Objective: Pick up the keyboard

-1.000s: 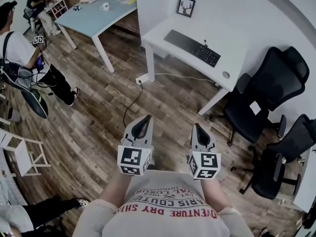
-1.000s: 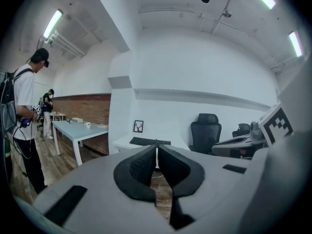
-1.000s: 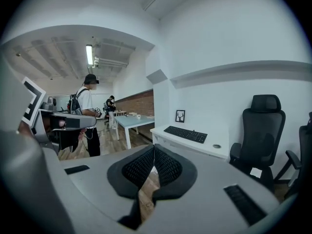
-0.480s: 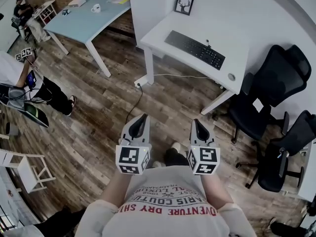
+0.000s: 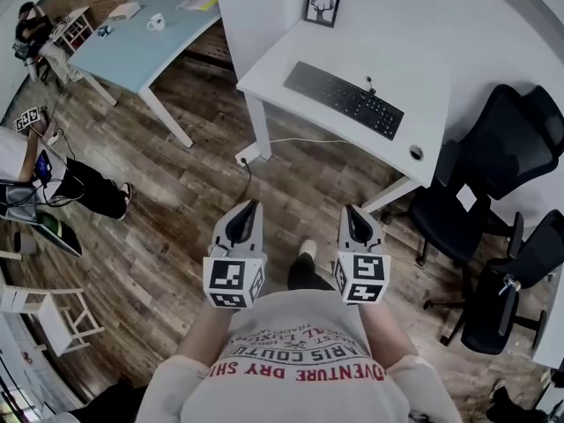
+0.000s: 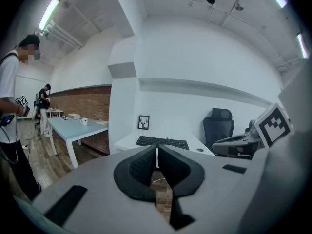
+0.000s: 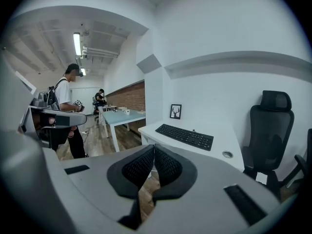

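Getting close to the keyboard looks like the step in hand, because nothing is picked up yet. The keyboard is black and long. It lies flat on the white desk, far from the person and a little to the right. A small picture frame stands at the far side of the desk, by the wall. Black chairs stand to the right of the desk.

The left gripper and the right gripper are held side by side, near the person's body, over the wood floor. Both point toward the desk but are well apart from it. The left gripper's jaws are pressed together with nothing between them. The right gripper's jaws are pressed together too, and they hold nothing.

I think the next move is to bring both grippers up to the desk. Then the jaws must open, since closed jaws cannot grab anything. The keyboard is long and thin, so one gripper at each end seems best. It lies flat, so one jaw may have to slip under its edge. A thin cord runs along the floor by the near desk leg, so feet should stay away from it.
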The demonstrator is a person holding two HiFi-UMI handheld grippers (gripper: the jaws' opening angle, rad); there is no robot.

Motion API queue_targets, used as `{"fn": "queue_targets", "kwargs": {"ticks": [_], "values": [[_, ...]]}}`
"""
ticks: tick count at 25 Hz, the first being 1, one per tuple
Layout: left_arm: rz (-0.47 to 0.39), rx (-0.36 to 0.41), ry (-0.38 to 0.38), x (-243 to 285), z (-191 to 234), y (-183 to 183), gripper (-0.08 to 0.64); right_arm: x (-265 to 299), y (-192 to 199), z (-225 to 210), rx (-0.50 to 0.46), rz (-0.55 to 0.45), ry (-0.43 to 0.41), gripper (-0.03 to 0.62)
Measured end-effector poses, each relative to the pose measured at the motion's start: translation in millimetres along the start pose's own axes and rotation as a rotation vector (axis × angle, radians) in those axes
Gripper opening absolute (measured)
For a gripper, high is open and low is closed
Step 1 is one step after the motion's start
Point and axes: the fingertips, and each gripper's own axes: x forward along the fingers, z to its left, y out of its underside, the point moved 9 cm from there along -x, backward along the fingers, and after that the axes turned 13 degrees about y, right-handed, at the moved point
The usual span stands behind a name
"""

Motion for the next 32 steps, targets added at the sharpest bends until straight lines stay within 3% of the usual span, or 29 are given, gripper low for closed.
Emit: {"fn": "queue_targets", "kwargs": {"ticks": [10, 20, 23, 32], "values": [[0.017, 0.0, 0.012, 139, 33, -45, 0.032, 108, -35, -68, 0.035, 0.023, 0.019, 0.026], [0.039, -0.016, 0.059, 230, 54, -61, 0.032, 171, -45, -112, 0.095, 0.078, 0.072, 0.026], [0.045, -0.017, 0.088, 259, 63, -67, 0.032, 187, -48, -128, 0.157, 0.101, 0.115, 0.026], [0.066, 0.0, 0.226, 356, 109, -94, 0.032, 245, -70, -151, 0.184, 0.084, 0.301, 0.026]]}}
